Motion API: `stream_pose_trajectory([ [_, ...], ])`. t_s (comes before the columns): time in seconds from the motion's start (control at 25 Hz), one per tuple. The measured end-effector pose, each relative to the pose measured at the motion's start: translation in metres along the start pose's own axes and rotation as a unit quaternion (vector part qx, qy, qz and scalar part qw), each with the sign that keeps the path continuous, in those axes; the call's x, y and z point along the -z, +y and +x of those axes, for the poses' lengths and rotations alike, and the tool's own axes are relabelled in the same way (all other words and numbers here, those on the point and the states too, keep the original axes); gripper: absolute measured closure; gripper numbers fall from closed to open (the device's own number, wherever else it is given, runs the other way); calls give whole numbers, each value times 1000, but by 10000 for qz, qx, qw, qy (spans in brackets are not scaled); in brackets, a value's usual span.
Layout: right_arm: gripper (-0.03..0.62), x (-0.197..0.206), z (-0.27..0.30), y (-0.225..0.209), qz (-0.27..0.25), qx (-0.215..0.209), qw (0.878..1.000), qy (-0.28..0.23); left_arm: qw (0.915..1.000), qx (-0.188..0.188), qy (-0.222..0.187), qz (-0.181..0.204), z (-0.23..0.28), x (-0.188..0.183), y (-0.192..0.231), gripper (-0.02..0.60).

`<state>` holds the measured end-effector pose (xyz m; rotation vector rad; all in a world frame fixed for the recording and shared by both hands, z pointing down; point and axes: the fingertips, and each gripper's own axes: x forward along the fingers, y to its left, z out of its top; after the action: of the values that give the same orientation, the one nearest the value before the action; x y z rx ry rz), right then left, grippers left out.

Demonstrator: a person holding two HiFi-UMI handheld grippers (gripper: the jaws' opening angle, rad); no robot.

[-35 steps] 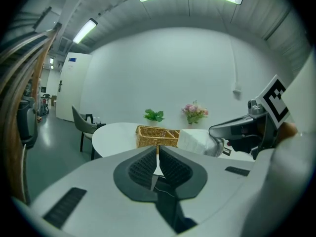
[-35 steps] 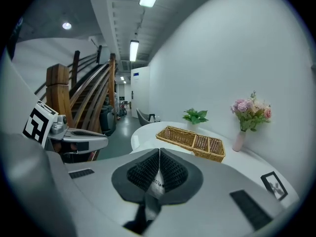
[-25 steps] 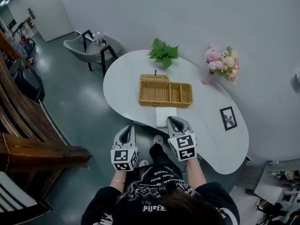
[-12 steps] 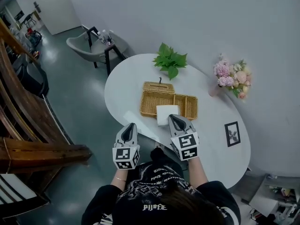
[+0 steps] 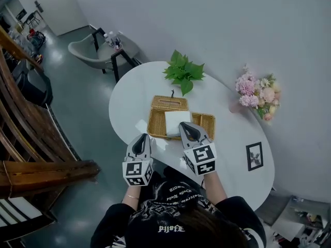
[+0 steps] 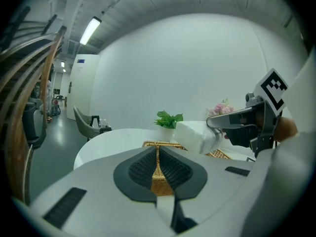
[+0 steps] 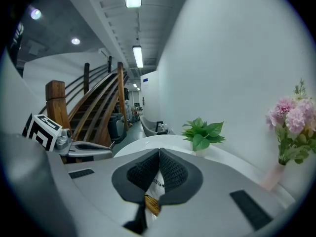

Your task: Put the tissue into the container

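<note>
One rectangular white tissue pack [image 5: 174, 123], clenched in the right gripper's [image 5: 185, 126] fingers and reaching forward from them, hangs directly above the woven wicker basket's [image 5: 206, 120] larger compartment, while the left gripper [image 5: 140, 139], fingers pressed together empty, hovers at the white desk's [image 5: 230, 151] near edge.

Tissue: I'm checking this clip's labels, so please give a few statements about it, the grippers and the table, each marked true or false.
1. The right gripper is clamped on the tissue. True.
2. The tissue lies flat on the table beside the basket. False: it is held up over the basket.
3. The left gripper grips the basket's rim. False: its jaws are together on nothing, apart from the basket.
4. A green plant stands on the table at the basket's far side. True.
</note>
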<state>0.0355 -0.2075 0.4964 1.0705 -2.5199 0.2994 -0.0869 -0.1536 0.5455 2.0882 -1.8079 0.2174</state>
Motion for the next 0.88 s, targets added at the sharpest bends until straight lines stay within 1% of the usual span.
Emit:
stream_pose_trajectory([
  [0.12, 569, -10, 7, -3, 128, -26, 9999, -67, 10000, -76, 3, 53, 10, -8, 6, 548],
  [0.28, 569, -10, 16, -7, 230, 154, 9996, -3, 9999, -89, 37, 37, 20, -17, 23, 548],
  [0.36, 569, -11, 22, -7, 253, 285, 9993, 41, 10000, -16, 60, 22, 26, -20, 29, 548],
  [0.52, 569, -13, 30, 0, 258, 474, 9984, 153, 9996, 201, 138, 111, 34, -25, 38, 548],
  [0.64, 569, -18, 36, 4, 217, 629, 9977, 154, 9994, 298, 145, 108, 40, -30, 44, 548],
  [0.88, 569, -17, 49, 13, 287, 704, 9968, 247, 9986, 472, 215, 58, 48, -29, 48, 548],
])
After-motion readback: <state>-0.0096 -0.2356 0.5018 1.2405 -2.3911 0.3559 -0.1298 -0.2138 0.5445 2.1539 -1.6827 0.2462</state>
